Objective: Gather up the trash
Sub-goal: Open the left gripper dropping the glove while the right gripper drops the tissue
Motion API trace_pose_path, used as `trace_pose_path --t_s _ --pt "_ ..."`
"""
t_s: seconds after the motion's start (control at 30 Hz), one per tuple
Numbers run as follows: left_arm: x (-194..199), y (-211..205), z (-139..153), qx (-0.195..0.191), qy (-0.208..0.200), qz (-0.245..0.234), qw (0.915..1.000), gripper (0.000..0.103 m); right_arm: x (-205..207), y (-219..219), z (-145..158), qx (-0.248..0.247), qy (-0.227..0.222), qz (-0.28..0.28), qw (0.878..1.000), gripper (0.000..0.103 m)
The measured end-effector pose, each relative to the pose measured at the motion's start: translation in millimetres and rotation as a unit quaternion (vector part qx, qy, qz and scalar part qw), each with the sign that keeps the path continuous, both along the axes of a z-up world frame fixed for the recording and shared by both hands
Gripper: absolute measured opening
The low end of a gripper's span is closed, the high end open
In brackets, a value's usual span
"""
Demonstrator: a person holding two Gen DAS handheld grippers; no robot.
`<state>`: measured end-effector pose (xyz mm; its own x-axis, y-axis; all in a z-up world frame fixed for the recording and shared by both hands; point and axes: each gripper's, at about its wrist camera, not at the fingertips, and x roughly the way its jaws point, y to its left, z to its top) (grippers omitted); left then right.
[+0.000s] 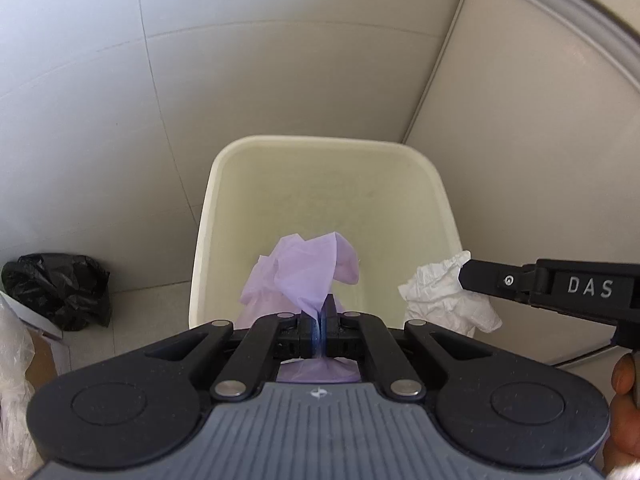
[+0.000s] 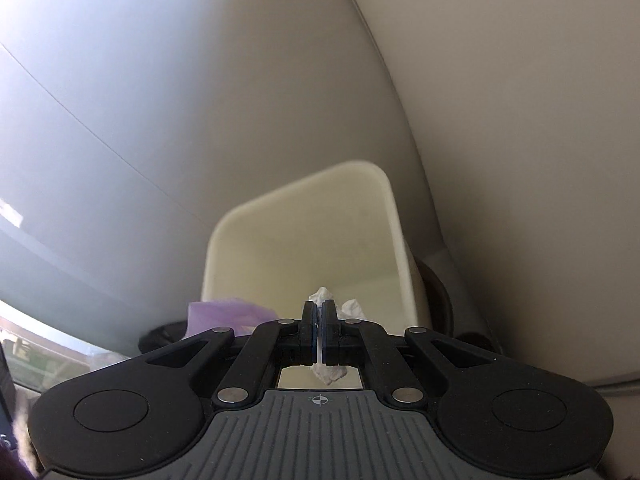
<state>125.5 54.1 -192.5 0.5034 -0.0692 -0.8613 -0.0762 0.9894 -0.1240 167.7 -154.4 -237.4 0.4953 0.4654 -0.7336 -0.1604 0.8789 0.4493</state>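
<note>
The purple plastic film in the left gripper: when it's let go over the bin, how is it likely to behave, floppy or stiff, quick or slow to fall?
Probably floppy: the purple film droops in soft folds above the shut left gripper. Likely very light, since it looks translucent, so it may drift rather than drop straight into the cream bin. It might also cling to the pads.

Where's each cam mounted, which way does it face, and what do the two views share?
Left wrist: on the left gripper, angled down at the cream bin; shows its jaws shut on a purple glove, plus the right gripper with a white tissue and fingertips.
Right wrist: on the right gripper, angled down at the bin; jaws shut on the tissue.
Shared: bin, glove, tissue.
</note>
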Motion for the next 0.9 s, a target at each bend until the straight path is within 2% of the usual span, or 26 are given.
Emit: trace_pose_path --t_s 0.47,0.57,0.63,0.8,0.9 --pt "5.7 -2.8 -11.8 0.016 0.015 0.006 0.9997 0.004 15.0 7.6 -16.1 -0.014 0.018 0.001 1.0 0.003" --pt "5.9 -2.0 -12.7 0.019 0.01 0.007 0.9997 0.014 17.1 10.3 -10.5 -0.012 0.017 0.006 1.0 0.01" --pt "5.1 -2.4 -12.3 0.024 0.007 0.007 0.9997 0.032 16.5 11.6 -8.0 -0.01 0.011 0.006 1.0 0.01" --pt "4.0 -3.7 -8.9 0.027 0.0 0.006 0.9996 0.044 16.4 11.7 -2.7 -0.009 0.008 0.008 1.0 0.033" --pt "3.2 -3.7 -6.8 0.026 -0.002 0.006 0.9996 0.047 15.7 10.3 1.3 -0.006 0.005 0.007 1.0 0.04"
